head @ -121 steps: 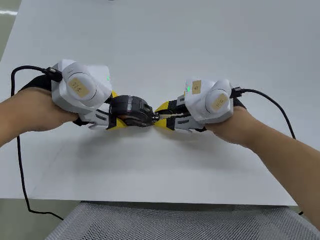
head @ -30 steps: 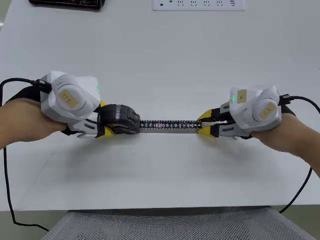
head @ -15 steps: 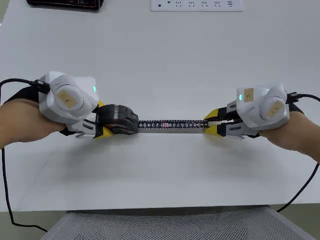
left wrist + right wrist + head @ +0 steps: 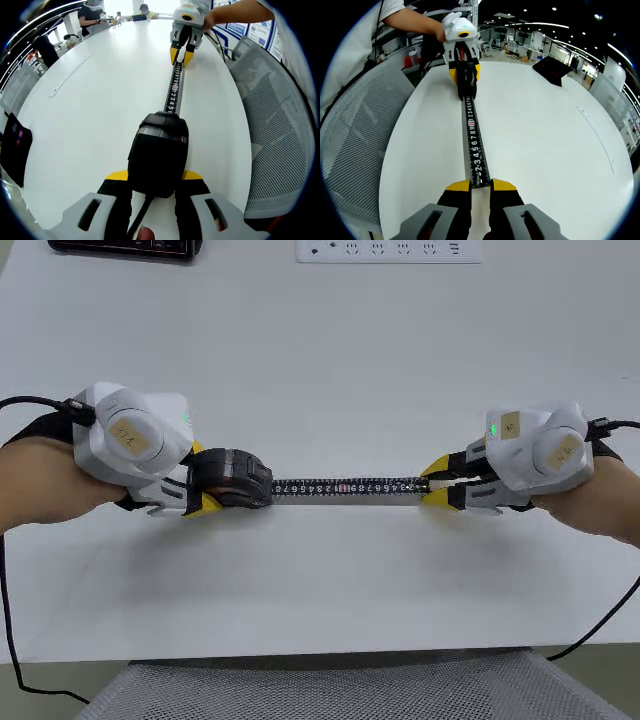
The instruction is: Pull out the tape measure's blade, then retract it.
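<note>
Low over the bench [image 4: 320,350], blade [image 4: 345,486] lies left-right: left tool [image 4: 207,480] clamped on case [image 4: 238,478], right tool [image 4: 436,482] clamped on blade's tip. Retraction should run leftward along that axis.

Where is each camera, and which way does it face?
Head view: on the head, looking down at the bench; both arms show.
Left gripper view: on left claw, facing along the blade; its jaws hold the case.
Right gripper view: on right claw, facing the case; its jaws pinch the blade.
All share the blade.
</note>
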`<state>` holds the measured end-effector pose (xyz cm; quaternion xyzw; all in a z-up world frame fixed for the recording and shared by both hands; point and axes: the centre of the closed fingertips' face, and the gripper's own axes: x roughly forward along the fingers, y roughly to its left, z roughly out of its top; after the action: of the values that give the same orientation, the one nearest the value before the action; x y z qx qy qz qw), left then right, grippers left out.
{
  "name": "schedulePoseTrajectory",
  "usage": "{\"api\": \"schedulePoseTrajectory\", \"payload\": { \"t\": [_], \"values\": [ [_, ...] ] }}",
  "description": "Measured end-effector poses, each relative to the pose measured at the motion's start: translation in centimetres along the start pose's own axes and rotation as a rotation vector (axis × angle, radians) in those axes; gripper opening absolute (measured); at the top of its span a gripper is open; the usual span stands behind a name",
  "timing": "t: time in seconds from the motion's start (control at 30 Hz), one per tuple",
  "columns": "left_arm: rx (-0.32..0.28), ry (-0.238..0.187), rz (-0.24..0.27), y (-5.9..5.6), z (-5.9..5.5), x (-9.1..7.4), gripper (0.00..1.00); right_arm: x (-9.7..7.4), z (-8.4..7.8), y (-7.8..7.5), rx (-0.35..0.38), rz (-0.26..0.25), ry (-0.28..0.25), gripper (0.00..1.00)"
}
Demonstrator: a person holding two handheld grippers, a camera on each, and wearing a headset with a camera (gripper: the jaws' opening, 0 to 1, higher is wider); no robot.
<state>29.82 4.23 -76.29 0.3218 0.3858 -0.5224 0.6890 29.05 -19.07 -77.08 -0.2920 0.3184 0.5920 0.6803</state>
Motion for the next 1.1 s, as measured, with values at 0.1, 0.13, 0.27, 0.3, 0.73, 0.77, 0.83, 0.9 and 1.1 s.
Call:
{"api": "schedulePoseTrajectory", "payload": {
  "t": [0.1,0.13,0.27,0.3,0.73,0.77,0.83,0.9,1.1],
  "values": [
    [0.001,0.001,0.000,0.0,0.0,0.0,0.28,-0.2,-0.4,0.0,-0.004,-0.001,0.012,0.09],
    [0.000,0.001,0.000,0.0,0.0,0.0,0.28,-0.3,-0.6,0.0,-0.002,-0.001,0.014,0.09],
    [0.000,0.001,-0.001,0.0,0.0,0.0,0.28,-0.6,-1.1,0.0,0.000,-0.002,0.028,0.09],
    [-0.001,0.001,-0.002,0.0,0.0,0.0,0.28,-0.7,-1.2,0.0,0.002,-0.003,0.029,0.09],
    [0.000,0.002,0.001,0.0,0.0,0.0,0.28,-1.8,-2.7,-0.4,-0.001,-0.004,0.078,0.09],
    [0.002,0.001,0.001,0.0,0.1,0.1,0.28,-1.9,-3.0,-0.5,-0.003,-0.005,0.088,0.09],
    [0.001,0.002,0.002,0.0,0.1,0.1,0.28,-2.1,-3.5,-0.5,0.000,-0.004,0.100,0.09],
    [0.000,0.001,0.001,0.0,0.1,0.1,0.28,-2.5,-3.9,-0.4,0.005,-0.004,0.107,0.09],
    [0.002,0.004,0.003,0.0,0.1,0.1,0.28,-2.8,-4.4,-0.2,0.019,-0.004,0.110,0.09]
  ]
}}
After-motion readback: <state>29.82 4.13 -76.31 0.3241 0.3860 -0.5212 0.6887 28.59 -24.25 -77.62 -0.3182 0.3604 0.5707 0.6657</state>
